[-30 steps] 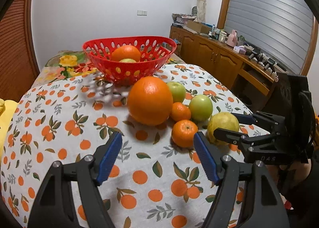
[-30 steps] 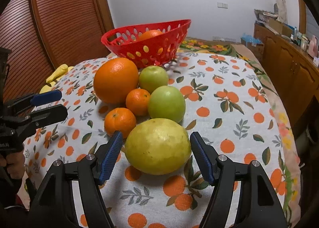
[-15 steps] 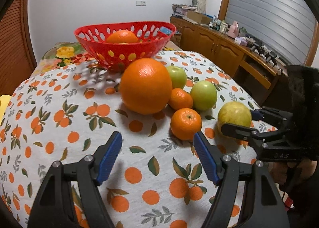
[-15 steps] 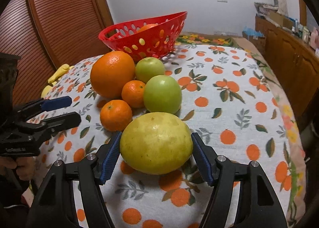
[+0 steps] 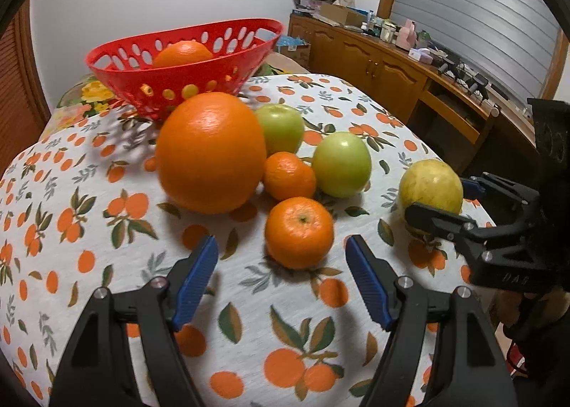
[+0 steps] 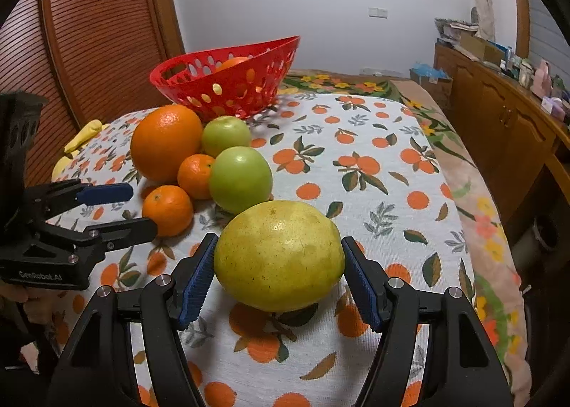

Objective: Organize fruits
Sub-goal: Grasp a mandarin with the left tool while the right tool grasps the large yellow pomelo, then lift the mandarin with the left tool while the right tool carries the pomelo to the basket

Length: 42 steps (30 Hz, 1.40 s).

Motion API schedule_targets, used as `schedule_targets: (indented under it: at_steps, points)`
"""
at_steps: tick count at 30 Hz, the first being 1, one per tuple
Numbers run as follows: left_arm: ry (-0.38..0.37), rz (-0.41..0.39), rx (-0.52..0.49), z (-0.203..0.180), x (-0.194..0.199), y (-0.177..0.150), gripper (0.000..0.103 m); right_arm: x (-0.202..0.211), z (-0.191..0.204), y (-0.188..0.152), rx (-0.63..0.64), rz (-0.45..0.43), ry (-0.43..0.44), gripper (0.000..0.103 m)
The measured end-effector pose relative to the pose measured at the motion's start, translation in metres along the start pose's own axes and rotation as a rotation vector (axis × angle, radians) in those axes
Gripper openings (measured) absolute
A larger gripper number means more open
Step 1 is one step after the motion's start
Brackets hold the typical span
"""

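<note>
**Yellow fruit between the right jaws, small orange ahead of the left**

A table covered by a cloth (image 6: 374,193) printed with oranges and leaves is seen from both wrist cameras. At its far end a red basket (image 5: 185,61) with oval holes is set, and one orange (image 5: 182,53) is seen inside it.

In front of the basket a cluster of loose fruit is laid out — a large orange (image 5: 211,152), two green apples (image 5: 281,127) (image 5: 341,164), and two small oranges (image 5: 289,176) (image 5: 299,232). The large orange is touched by the farther small orange; the nearer small orange lies just apart from the rest.

The right gripper (image 6: 278,275) is placed around a big yellow fruit (image 6: 279,255), which rests on the cloth at the near side of the cluster. The blue pads are seen right against its two sides, yet whether they press on it cannot be told from either view.

The left gripper (image 5: 281,278) is held open above the cloth, nothing between its fingers — the nearer small orange sits just beyond the fingertips, roughly centred between them. In the right wrist view the same gripper is seen from the side, its fingers (image 6: 103,193) reaching toward that small orange without touching it.
</note>
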State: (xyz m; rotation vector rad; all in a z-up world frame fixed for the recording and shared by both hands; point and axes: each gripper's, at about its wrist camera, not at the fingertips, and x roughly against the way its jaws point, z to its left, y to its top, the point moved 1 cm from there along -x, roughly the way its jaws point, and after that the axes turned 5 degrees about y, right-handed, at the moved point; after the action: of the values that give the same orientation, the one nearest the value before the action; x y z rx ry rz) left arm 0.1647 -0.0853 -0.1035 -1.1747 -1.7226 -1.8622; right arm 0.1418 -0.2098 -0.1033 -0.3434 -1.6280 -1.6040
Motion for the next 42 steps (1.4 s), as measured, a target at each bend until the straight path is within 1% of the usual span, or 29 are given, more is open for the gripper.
schedule_targets:
  at_steps: [4,7,11,18,19,20,21,26,35,42]
  points:
    - [0.004,0.013,-0.023,-0.007,-0.004,0.002,0.074,-0.001,-0.001,-0.002,-0.004,0.006,0.004,0.07]
    - [-0.01,0.019,-0.02,-0.008,-0.008,0.005,0.068,-0.001,-0.003,-0.003,-0.014,0.004,0.012,0.07]
    - [-0.04,0.028,-0.013,-0.008,-0.014,0.007,0.056,-0.001,-0.005,-0.004,-0.025,0.0,0.021,0.07]
    - [-0.033,0.048,-0.005,-0.008,-0.023,0.007,0.056,-0.002,-0.006,-0.003,-0.03,-0.002,0.026,0.07]
    - [-0.034,0.043,-0.003,-0.007,-0.023,0.007,0.054,-0.002,-0.006,-0.004,-0.032,-0.001,0.027,0.07]
    - [-0.035,0.04,-0.002,-0.007,-0.022,0.007,0.046,-0.002,-0.006,-0.003,-0.034,-0.002,0.028,0.07]
    - [-0.05,0.04,0.0,-0.007,-0.021,0.006,0.044,-0.002,-0.006,-0.003,-0.036,-0.002,0.028,0.07]
    - [-0.017,0.036,0.016,-0.002,-0.016,0.003,0.044,-0.002,-0.007,-0.004,-0.04,-0.003,0.032,0.071]
    - [-0.041,0.004,0.028,0.0,0.004,-0.003,0.044,-0.002,-0.008,-0.004,-0.044,-0.005,0.035,0.071]
    - [-0.045,-0.022,0.033,0.003,0.018,0.0,0.044,-0.002,-0.008,-0.004,-0.045,-0.005,0.036,0.071]
